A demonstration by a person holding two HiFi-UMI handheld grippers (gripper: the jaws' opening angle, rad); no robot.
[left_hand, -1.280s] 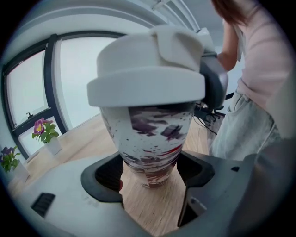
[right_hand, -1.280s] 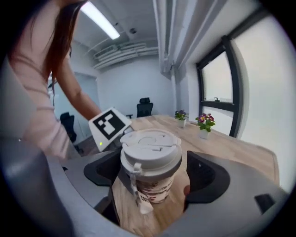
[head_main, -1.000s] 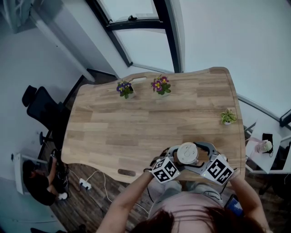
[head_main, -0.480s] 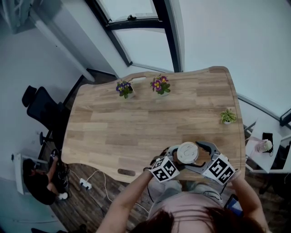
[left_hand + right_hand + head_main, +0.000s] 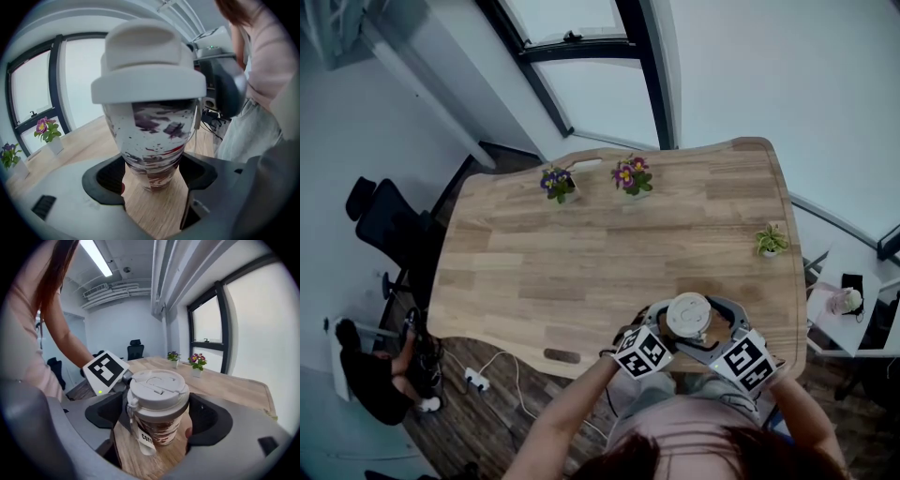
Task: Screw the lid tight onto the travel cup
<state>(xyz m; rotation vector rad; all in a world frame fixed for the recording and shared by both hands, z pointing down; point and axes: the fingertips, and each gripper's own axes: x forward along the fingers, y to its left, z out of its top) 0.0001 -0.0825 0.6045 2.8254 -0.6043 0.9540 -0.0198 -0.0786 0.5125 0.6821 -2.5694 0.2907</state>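
Since the lid (image 5: 157, 383) already sits level on the cup (image 5: 152, 136), we judge the placing done and the tightening to be the step in hand. The cup stands upright on the table (image 5: 581, 253), close to its near edge and right in front of us.

Our left gripper (image 5: 152, 174) is clamped on the cup's lower body. Both pads press the patterned wall just above the wood, so the cup looks braced against turning. Our right gripper (image 5: 158, 417) is closed on the lid, with one pad at each side of its rim. This is the grip we would want for twisting.

We see no gap between the lid's rim and the cup wall in either gripper view, and the lid does not look tilted. We cannot tell how far the thread has run, because the rim hides it. A small label hangs from the lid's side, clear of the pads.

What seems left is to turn the lid until it stops while the left gripper holds the cup fast, and then to let go with both.
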